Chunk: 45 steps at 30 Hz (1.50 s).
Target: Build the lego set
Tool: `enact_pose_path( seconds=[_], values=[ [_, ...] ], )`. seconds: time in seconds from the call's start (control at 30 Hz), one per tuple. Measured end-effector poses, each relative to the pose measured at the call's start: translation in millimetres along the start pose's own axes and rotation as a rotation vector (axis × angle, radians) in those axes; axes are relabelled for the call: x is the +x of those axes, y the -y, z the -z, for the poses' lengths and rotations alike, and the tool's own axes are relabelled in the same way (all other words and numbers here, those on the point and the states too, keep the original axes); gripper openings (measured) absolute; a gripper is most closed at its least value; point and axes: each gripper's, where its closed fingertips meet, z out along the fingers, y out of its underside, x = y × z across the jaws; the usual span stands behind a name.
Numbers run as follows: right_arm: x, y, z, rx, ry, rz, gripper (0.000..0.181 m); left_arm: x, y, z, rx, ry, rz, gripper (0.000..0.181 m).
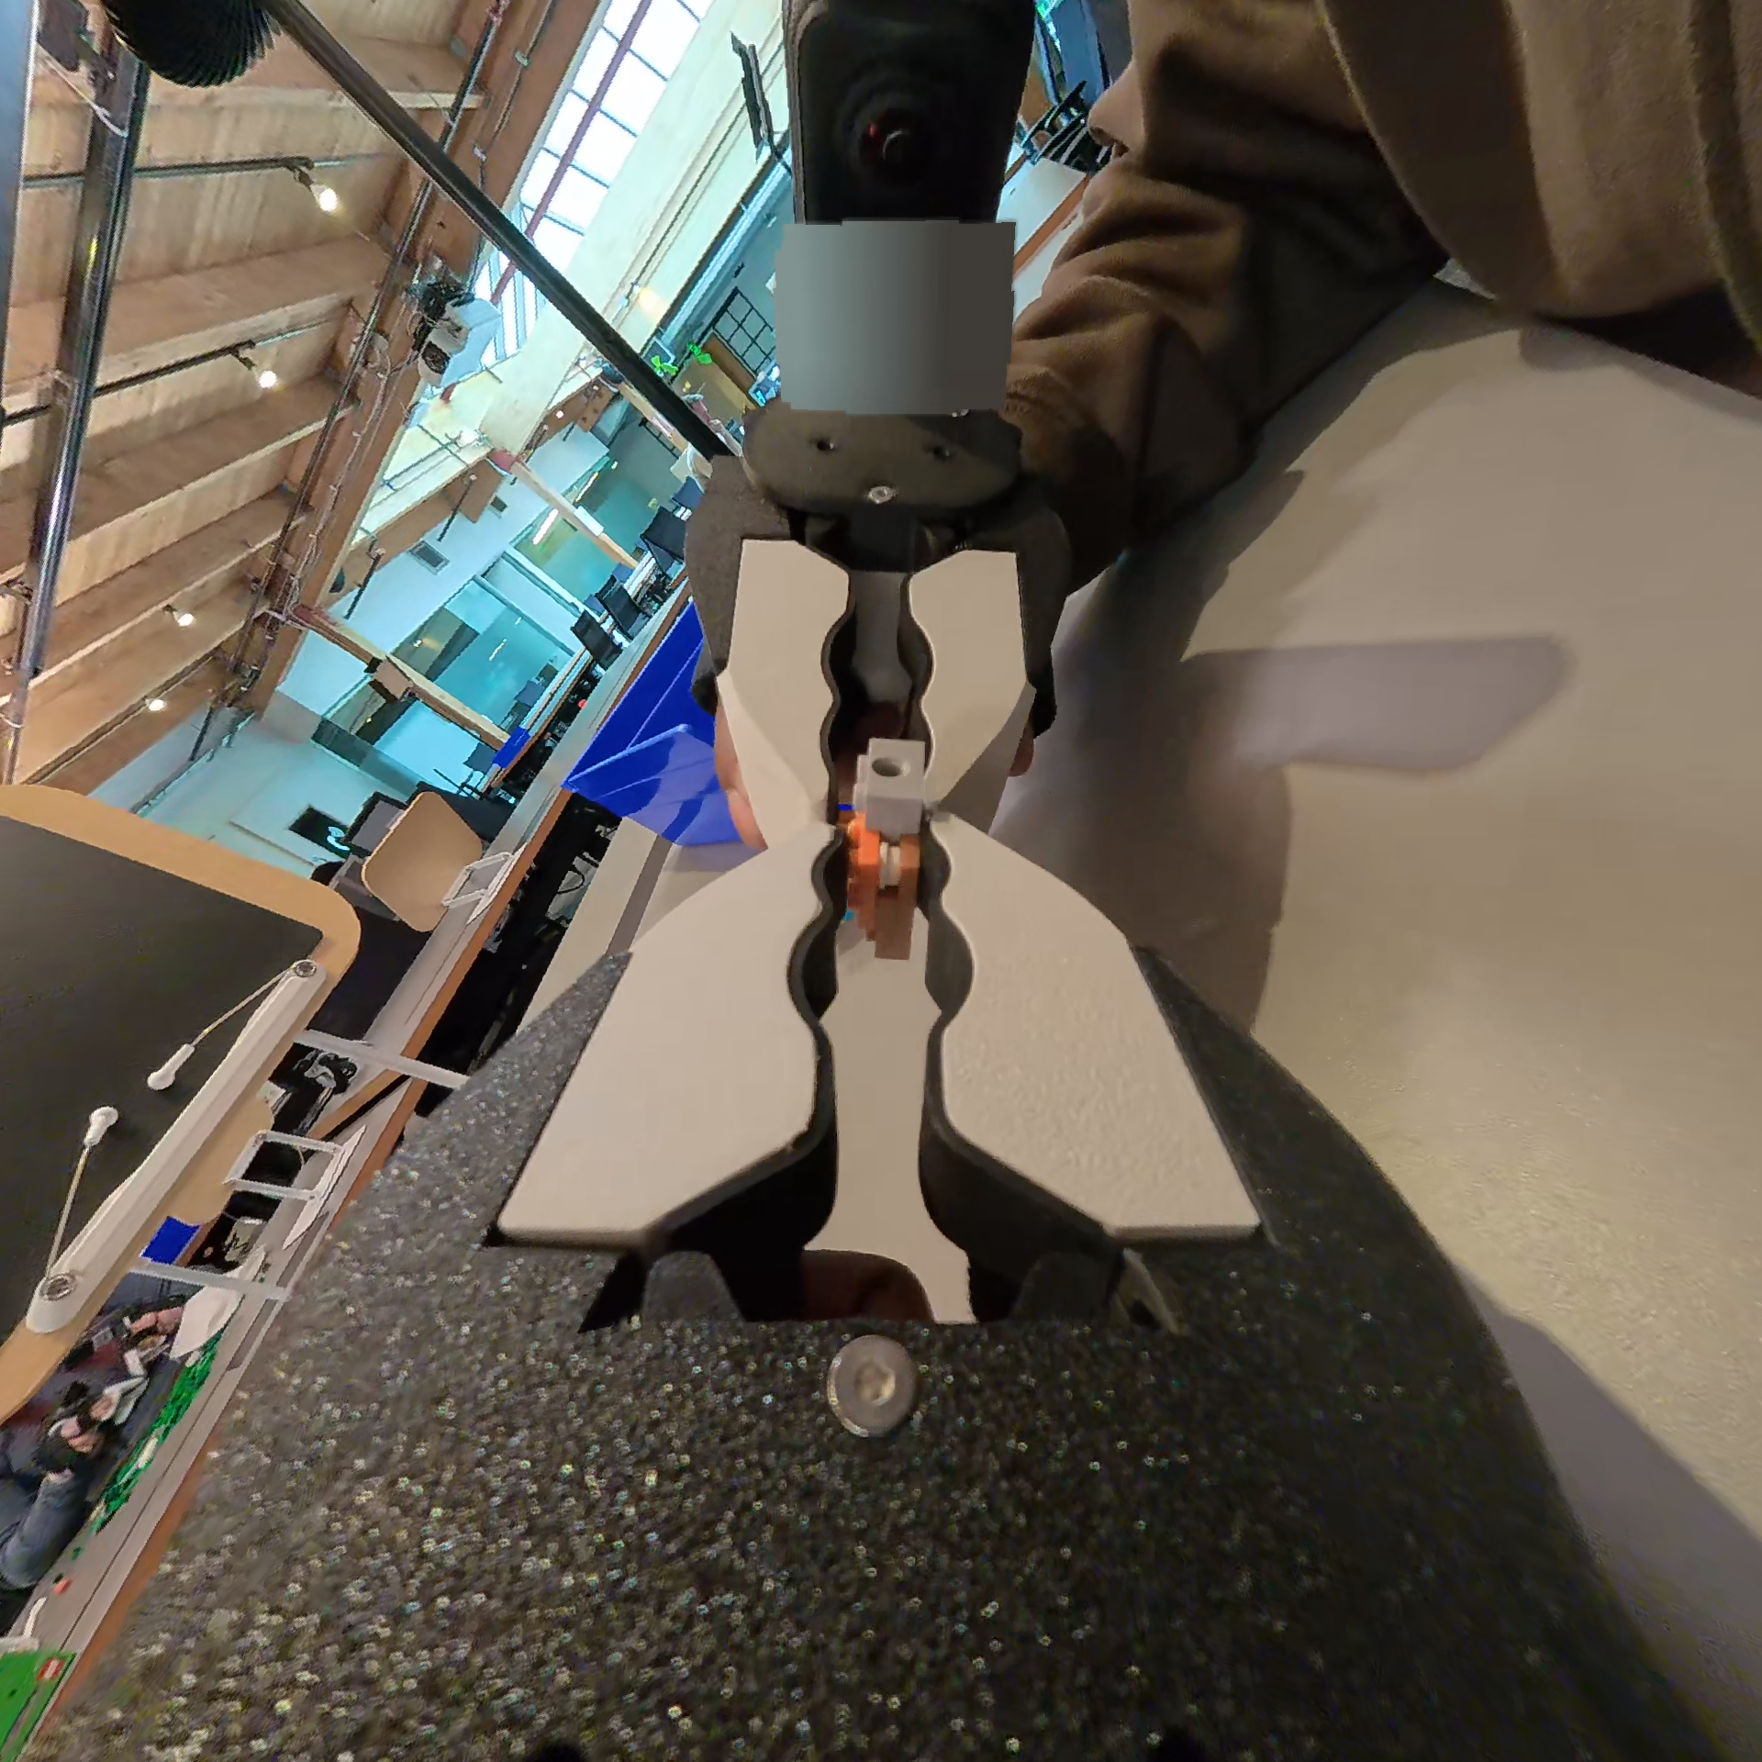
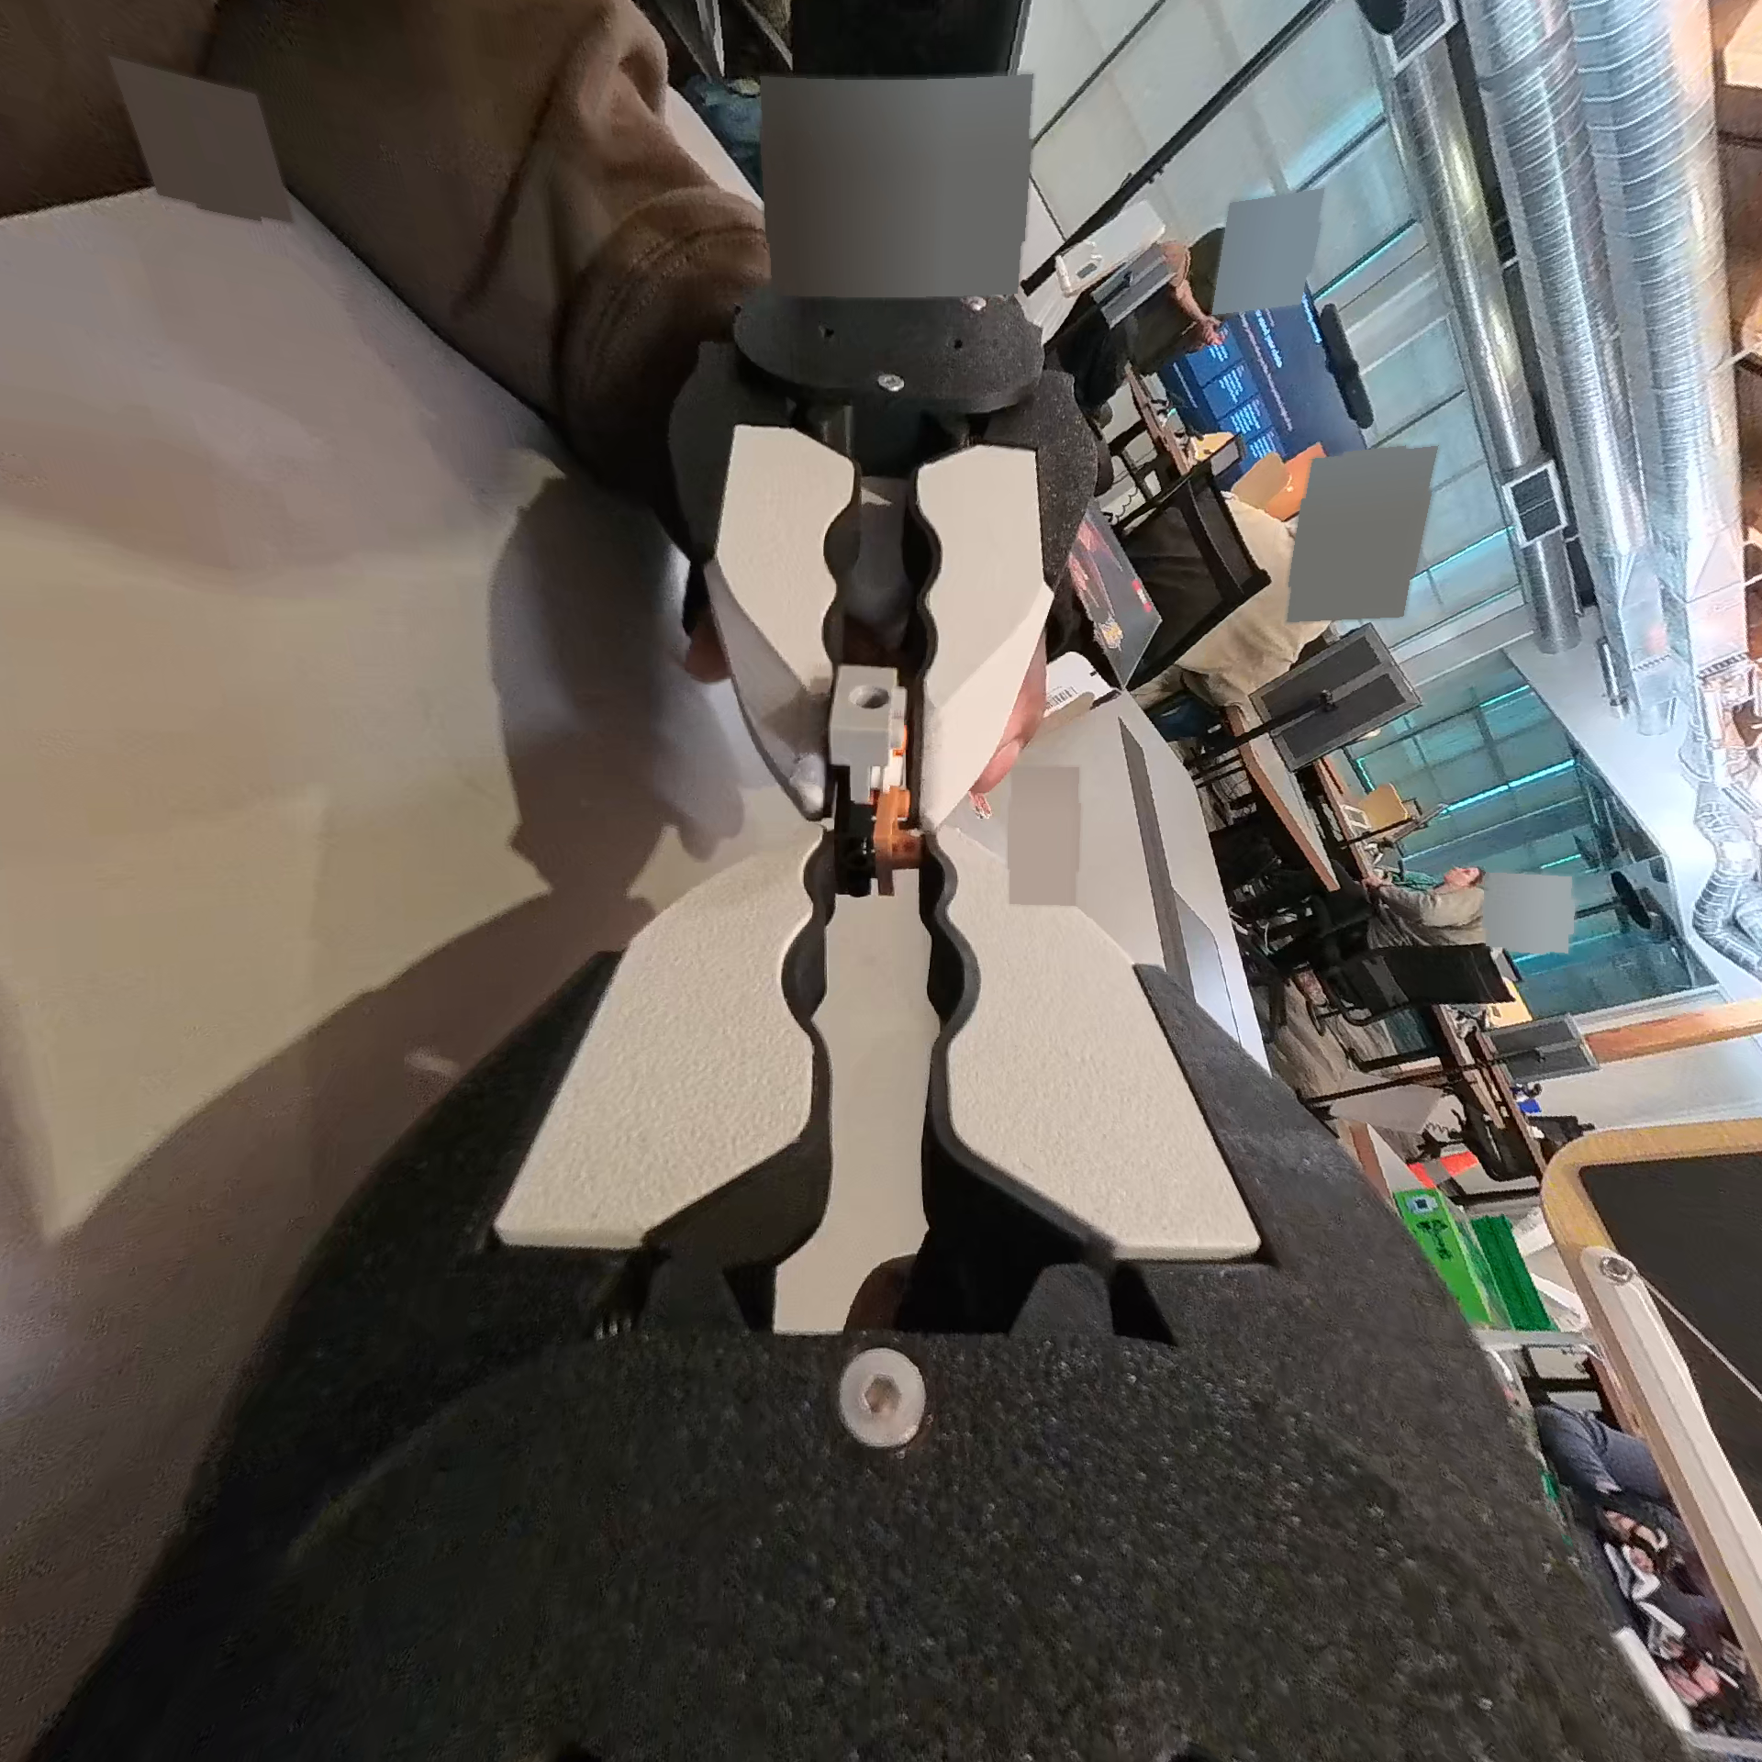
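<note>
Centrally, in both wrist views, two grippers meet tip to tip over a pale table (image 1: 1430, 534), each seen head-on by the other's camera. Item one — left gripper (image 1: 882, 858): fingers nearly together, tips pinching the lego assembly (image 1: 882, 872), a small cluster of orange-brown parts with a white piece between them. Item two — right gripper (image 2: 872, 849): fingers likewise narrowed to a slim gap, tips closed against the same assembly, which shows black and orange-brown parts from this side. Item three: grey block (image 1: 891, 784) with a round hole, seated at the 12 o'clock end of the assembly, lying between the far gripper's tips in either view; which gripper bears on it cannot be told. How the parts join is hidden by the fingertips, and the assembly's full outline is cut off by them. Item four: brown sleeve (image 1: 1239, 286), at 1 o'clock in the left view and 11 o'clock in the right, the hands behind the grippers mostly covered. Item five: blue bin (image 1: 658, 763), at 9 o'clock of the tips in the left view, partly blocked by the far gripper. Background room tilted, detail indistinct.
</note>
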Motion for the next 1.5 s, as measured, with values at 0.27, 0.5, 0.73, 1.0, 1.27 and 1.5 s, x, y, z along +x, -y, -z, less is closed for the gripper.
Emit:
enact_pose_path(
  seconds=[0.27, 0.5, 0.73, 1.0, 1.27, 1.5],
  values=[
    [-1, 2, 0, 0.010, 0.009, 0.006, 0.017, 1, 2, 0, 0.007, 0.004, -0.019, 0.013],
    [5, 4, 0, 0.016, -0.046, 0.016, 0.017, -3, 3, 2, 0.022, 0.023, -0.009, 0.013],
    [12, 4, 1, 0.011, -0.085, 0.008, 0.019, -14, 10, 8, 0.100, 0.059, 0.077, 0.013],
    [10, 8, 4, 0.027, -0.052, -0.010, 0.011, -10, 13, 6, 0.123, 0.040, 0.097, 0.013],
    [8, 6, 3, 0.005, -0.038, 0.017, 0.008, -9, 12, 6, 0.111, 0.036, 0.082, 0.013],
    [21, 1, 2, -0.018, -0.150, 0.032, 0.012, -19, 7, 7, 0.079, 0.080, 0.101, 0.013]
  ],
)
